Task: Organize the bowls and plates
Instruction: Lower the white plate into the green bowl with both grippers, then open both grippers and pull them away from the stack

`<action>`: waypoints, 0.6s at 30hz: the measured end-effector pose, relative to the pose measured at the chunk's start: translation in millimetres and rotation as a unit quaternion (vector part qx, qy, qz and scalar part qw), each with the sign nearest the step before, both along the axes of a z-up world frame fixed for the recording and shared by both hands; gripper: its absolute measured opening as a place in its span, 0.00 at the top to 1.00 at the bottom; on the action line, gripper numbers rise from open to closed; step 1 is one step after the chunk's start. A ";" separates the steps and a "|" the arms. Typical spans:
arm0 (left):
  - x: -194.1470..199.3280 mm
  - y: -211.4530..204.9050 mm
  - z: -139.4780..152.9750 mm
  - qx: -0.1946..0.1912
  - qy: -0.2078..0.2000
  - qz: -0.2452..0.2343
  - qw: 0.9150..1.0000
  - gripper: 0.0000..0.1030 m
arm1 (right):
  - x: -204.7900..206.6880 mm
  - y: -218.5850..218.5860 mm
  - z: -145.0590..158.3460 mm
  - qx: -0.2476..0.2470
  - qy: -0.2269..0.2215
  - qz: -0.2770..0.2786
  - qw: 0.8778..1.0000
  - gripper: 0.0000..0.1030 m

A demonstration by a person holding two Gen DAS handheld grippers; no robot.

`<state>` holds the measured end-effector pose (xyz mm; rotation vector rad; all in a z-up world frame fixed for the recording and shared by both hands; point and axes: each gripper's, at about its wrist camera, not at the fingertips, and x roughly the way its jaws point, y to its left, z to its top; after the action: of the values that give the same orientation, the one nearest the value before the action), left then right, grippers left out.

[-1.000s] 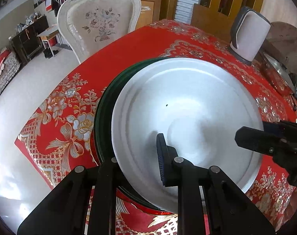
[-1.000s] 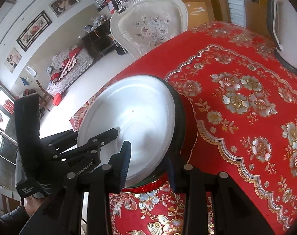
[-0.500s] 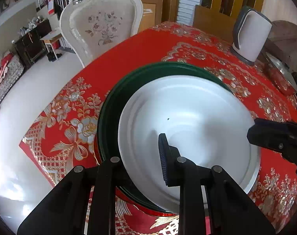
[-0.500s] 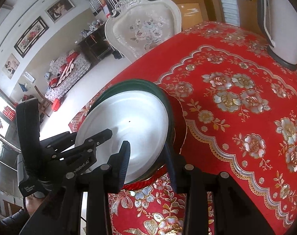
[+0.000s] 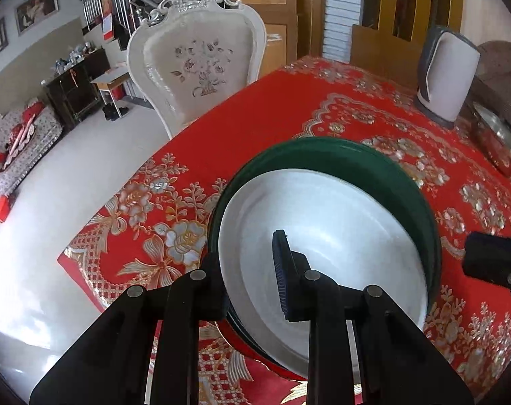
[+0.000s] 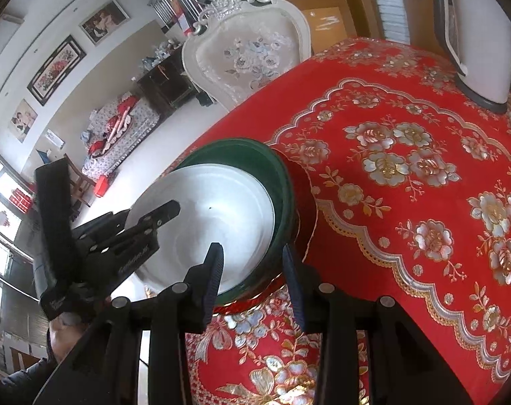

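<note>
A white plate (image 5: 339, 236) lies in a dark green plate (image 5: 339, 158), on a red plate (image 6: 306, 202) near the table's near-left corner. My left gripper (image 5: 248, 263) straddles the white plate's near-left rim: one finger over the plate, the other outside the stack. Whether it pinches the rim I cannot tell. In the right wrist view the white plate (image 6: 208, 216) sits inside the green plate (image 6: 282, 182). My right gripper (image 6: 252, 266) is open, its fingers on either side of the stack's near rim, not touching.
A red floral tablecloth (image 5: 322, 108) covers the table. A white electric kettle (image 5: 447, 74) stands at the far right beside a red pot with a metal lid (image 5: 498, 138). A white carved chair (image 5: 201, 64) stands at the table's far side.
The white plate has come down from a tilt above the stack and now lies inside the green plate. Both grippers have drawn back toward the near edge.
</note>
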<state>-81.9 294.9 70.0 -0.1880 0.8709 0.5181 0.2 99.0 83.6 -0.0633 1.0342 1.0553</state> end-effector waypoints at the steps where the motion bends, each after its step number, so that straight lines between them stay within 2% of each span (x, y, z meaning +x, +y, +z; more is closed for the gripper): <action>1: -0.3 0.5 0.2 0.001 -0.002 0.002 1.000 0.79 | -1.6 -3.1 1.3 0.004 0.000 -0.001 1.000 0.61; 4: 1.0 -2.4 -1.8 0.018 -0.002 0.009 1.000 0.79 | -7.3 -12.3 3.3 0.016 0.003 -0.003 1.000 0.53; 5: 1.8 -3.5 -2.4 0.022 -0.001 0.010 1.000 0.78 | -9.1 -15.0 3.2 0.019 0.004 -0.003 1.000 0.53; 7: 4.1 -5.1 -4.3 0.018 -0.004 0.006 1.000 0.69 | -12.0 -21.1 1.8 0.026 0.009 -0.006 1.000 0.52; 9: 3.1 -5.3 -3.8 -0.001 -0.023 -0.002 1.000 0.51 | -13.1 -26.4 -0.4 0.033 0.016 -0.010 0.999 0.52; 14: 4.6 -9.3 3.4 0.032 -0.060 0.004 0.998 0.50 | -11.7 -38.4 -7.7 0.038 0.030 -0.024 0.999 0.52; 18: 0.1 -5.7 9.7 0.031 -0.077 0.010 0.996 0.50 | -11.2 -51.8 -10.4 0.043 0.037 -0.036 0.998 0.52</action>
<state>-81.8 289.2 79.7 -0.1776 0.7024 0.5419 -11.0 47.2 73.2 0.0815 1.0495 1.0420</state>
